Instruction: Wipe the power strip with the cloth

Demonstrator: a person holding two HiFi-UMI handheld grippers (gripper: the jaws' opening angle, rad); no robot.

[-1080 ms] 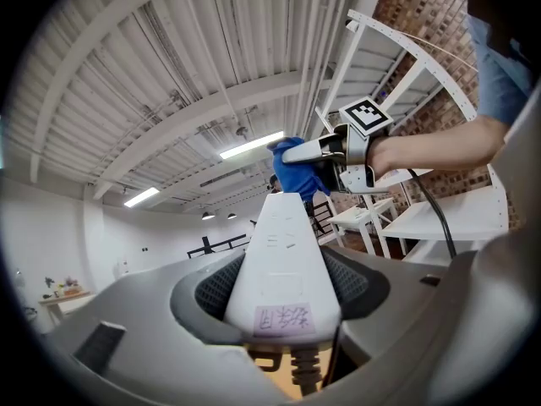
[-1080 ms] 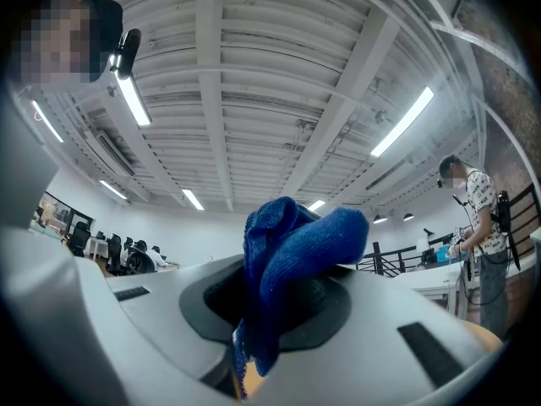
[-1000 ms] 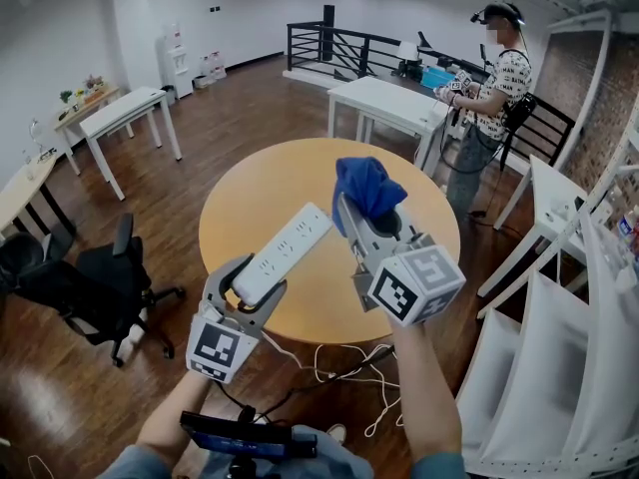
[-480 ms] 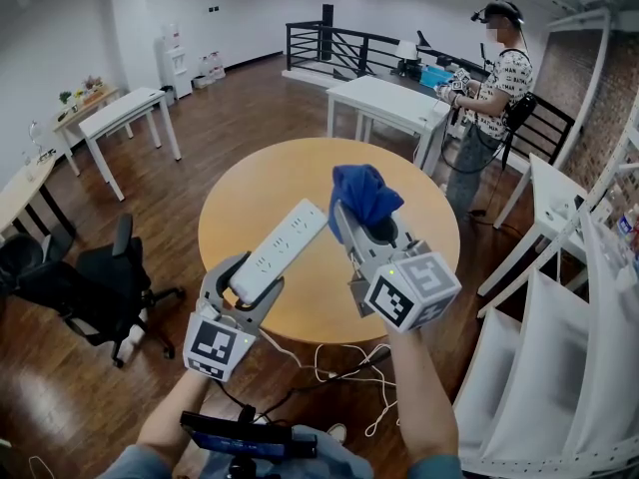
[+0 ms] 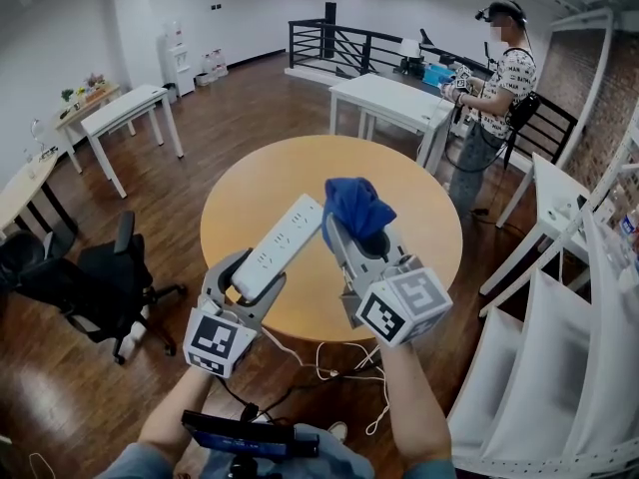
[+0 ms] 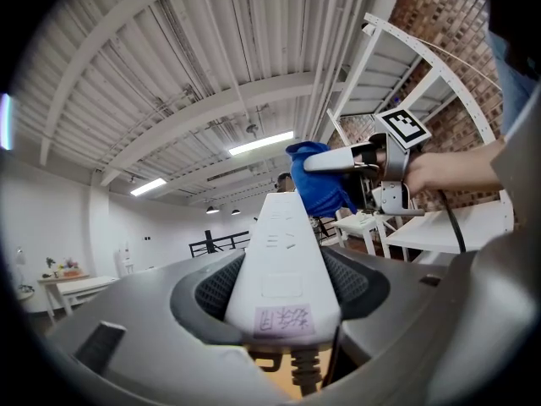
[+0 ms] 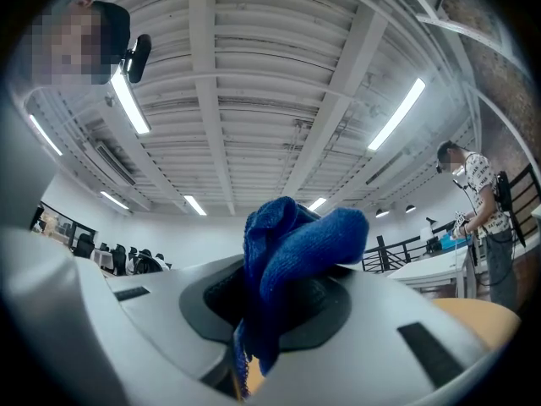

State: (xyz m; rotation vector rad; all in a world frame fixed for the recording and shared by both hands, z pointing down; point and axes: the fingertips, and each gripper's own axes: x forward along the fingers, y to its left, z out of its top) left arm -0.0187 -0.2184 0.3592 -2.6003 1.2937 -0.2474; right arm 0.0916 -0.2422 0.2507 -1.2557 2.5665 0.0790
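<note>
The white power strip (image 5: pixel 281 246) is held above the round wooden table (image 5: pixel 250 183), clamped at its cord end between the jaws of the left gripper (image 5: pixel 254 279). In the left gripper view the strip (image 6: pixel 283 256) is seen running straight out from between the two dark pads, with a small handwritten label at its near end. Its cord (image 5: pixel 324 359) is seen hanging below the table edge.

The blue cloth (image 5: pixel 355 206) is pinched in the closed jaws of the right gripper (image 5: pixel 361 236), and it is bunched up above them (image 7: pixel 292 256). The cloth is held just beside the far end of the strip; it may be touching it, though contact cannot be confirmed. A second person (image 5: pixel 497 83) is seen standing by a white table (image 5: pixel 389 103) in the background.
</note>
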